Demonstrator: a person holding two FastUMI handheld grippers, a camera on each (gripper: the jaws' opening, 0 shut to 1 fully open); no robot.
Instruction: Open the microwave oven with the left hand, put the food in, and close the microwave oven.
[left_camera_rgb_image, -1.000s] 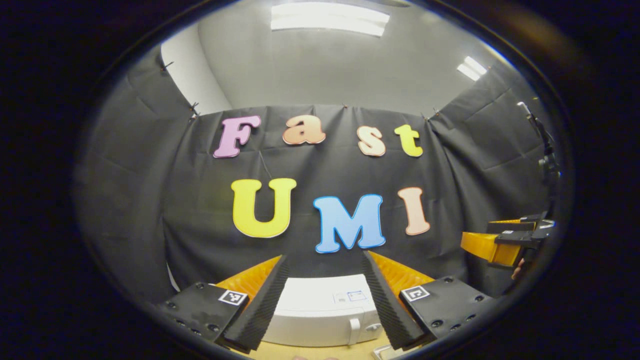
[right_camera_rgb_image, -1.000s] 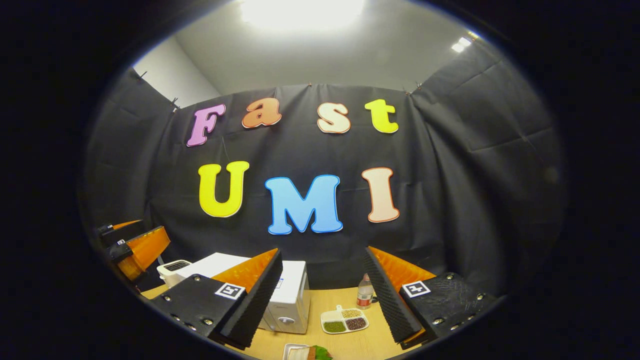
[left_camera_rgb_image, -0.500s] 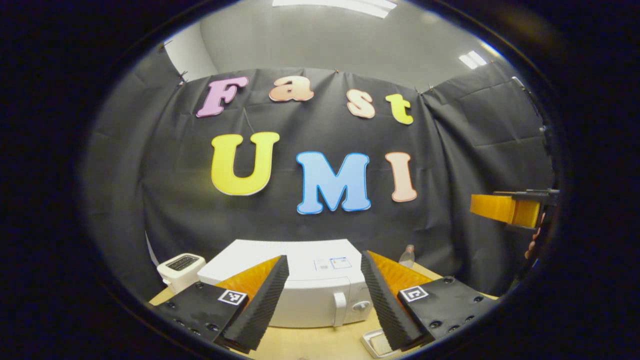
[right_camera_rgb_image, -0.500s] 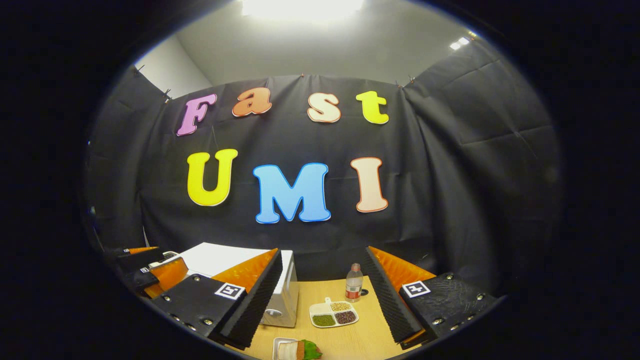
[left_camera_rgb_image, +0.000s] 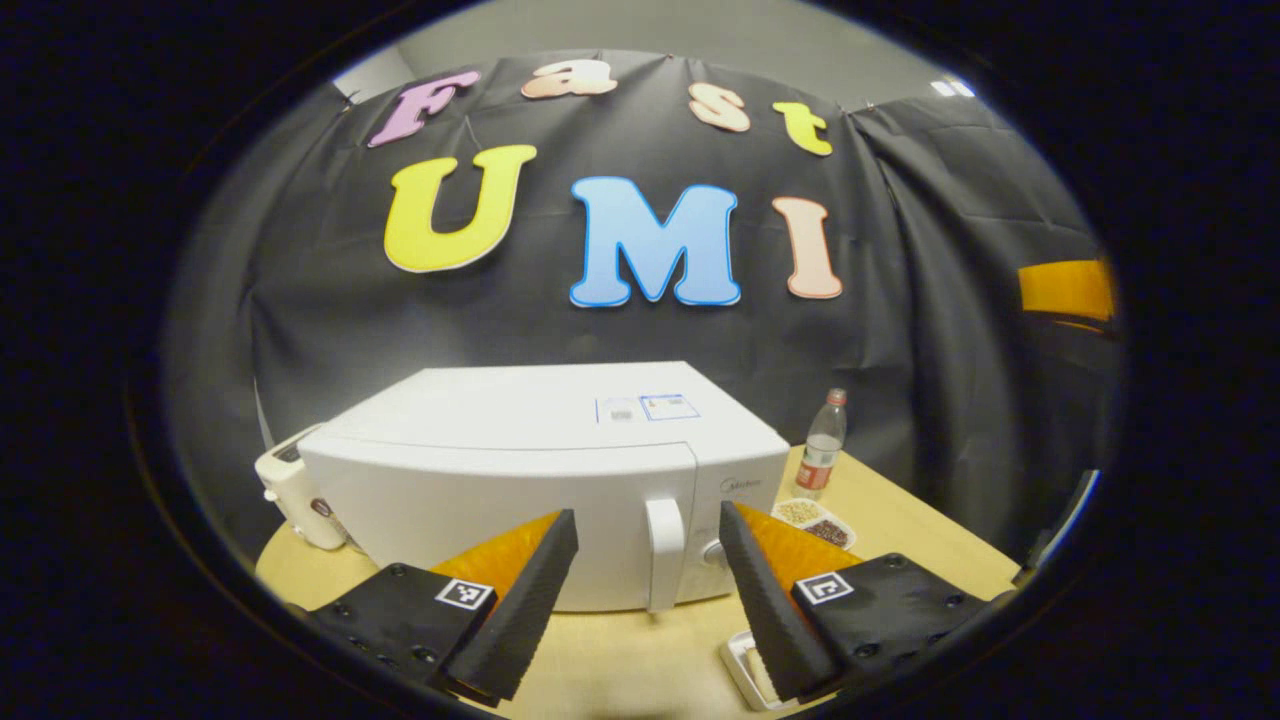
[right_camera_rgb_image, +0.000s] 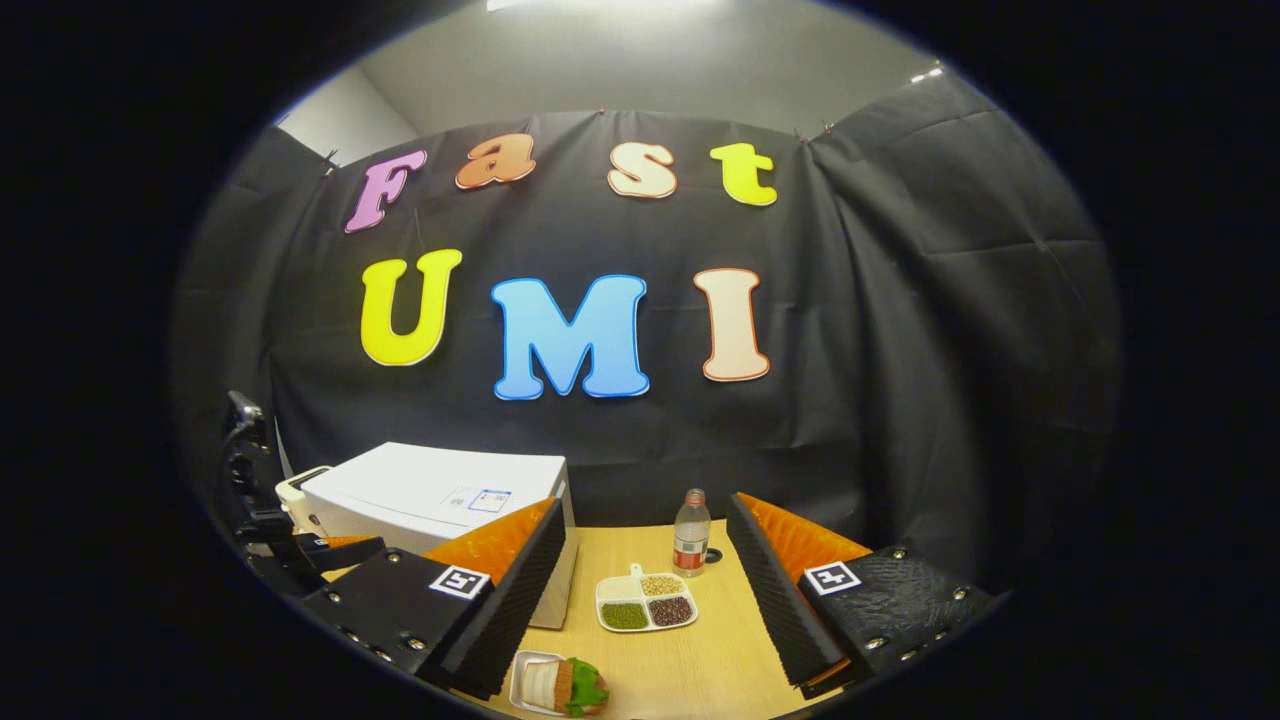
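Observation:
The white microwave (left_camera_rgb_image: 520, 470) stands on the wooden table with its door shut, its vertical handle (left_camera_rgb_image: 664, 553) facing me. My left gripper (left_camera_rgb_image: 648, 512) is open, a short way in front of the handle, touching nothing. The food, a sandwich with green leaf in a small white tray (right_camera_rgb_image: 555, 686), lies near the table's front edge; a corner of that tray (left_camera_rgb_image: 740, 668) peeks out beside my left gripper's right finger. My right gripper (right_camera_rgb_image: 645, 503) hangs open and empty above the table, right of the microwave (right_camera_rgb_image: 440, 490). The left gripper's dark body (right_camera_rgb_image: 290, 545) appears beside it.
A white toaster (left_camera_rgb_image: 295, 490) sits left of the microwave. To its right stand a plastic bottle (right_camera_rgb_image: 690, 533) and a divided dish of beans (right_camera_rgb_image: 645, 603). Bare table (right_camera_rgb_image: 700, 660) lies between the dish and the front edge. Black cloth walls close in behind.
Both grippers have tipped downward. The left one has moved lower and closer to the microwave, which now looms larger. The right one has drifted a little, bringing more table into sight.

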